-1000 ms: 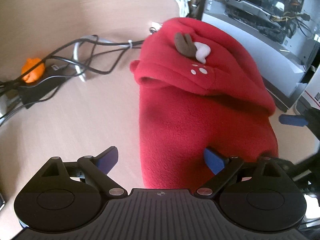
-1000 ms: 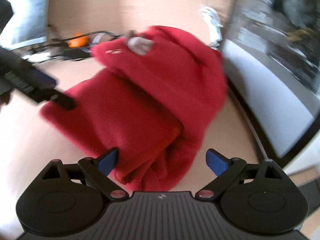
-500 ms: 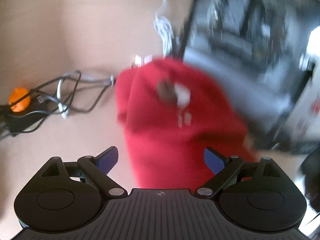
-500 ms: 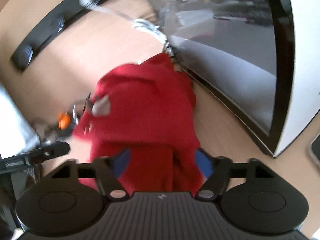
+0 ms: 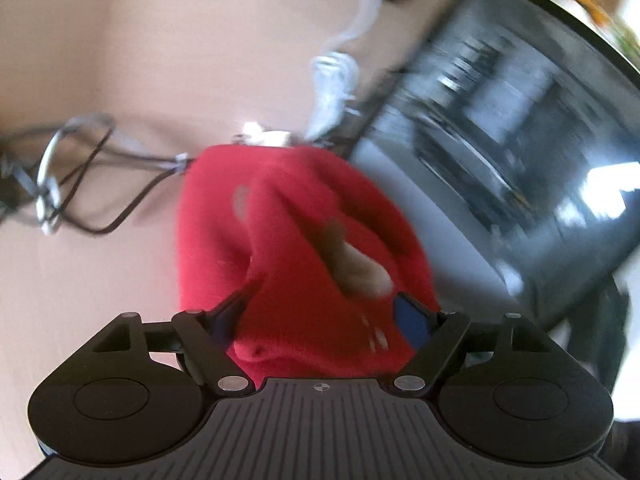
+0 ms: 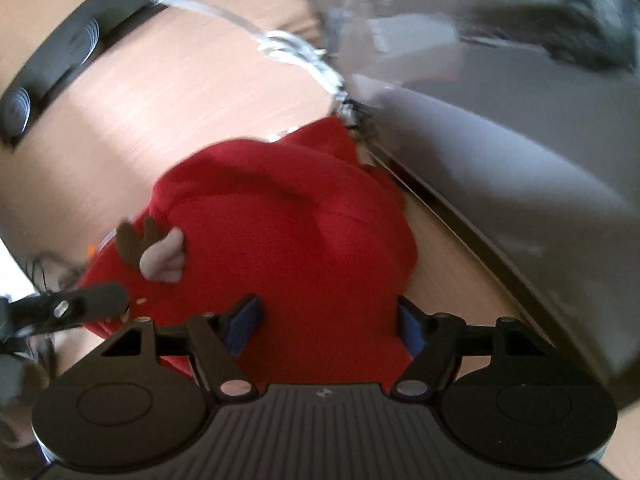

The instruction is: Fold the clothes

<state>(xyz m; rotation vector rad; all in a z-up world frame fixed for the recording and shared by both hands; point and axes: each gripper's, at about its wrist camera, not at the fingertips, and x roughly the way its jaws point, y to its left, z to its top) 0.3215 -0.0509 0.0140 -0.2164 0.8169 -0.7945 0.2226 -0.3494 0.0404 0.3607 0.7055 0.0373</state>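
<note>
On desk [image 5: 100,60], beside computer case [image 5: 500,128]: red fleece [image 5: 288,240], bunched, partly folded.
Fleece: soft, thick, light, limp; drapes and slumps, not slippery or fragile. Best hold, by judgement: a doubled edge or corner, pinched through both layers. Left gripper [image 5: 320,316] and right gripper [image 6: 324,320]: jaws spread, fleece between the fingers; whether either pinches it, cannot tell. Containers: none seen. Cables [image 5: 80,184] lie just beside the fleece.

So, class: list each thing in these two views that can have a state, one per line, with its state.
Red fleece garment: bunched, partly folded, on the table.
Left hand-held gripper: open, garment between its fingers.
Right hand-held gripper: open, garment between its fingers.
White cable: coiled.
Dark cables: tangled, loose.
</note>
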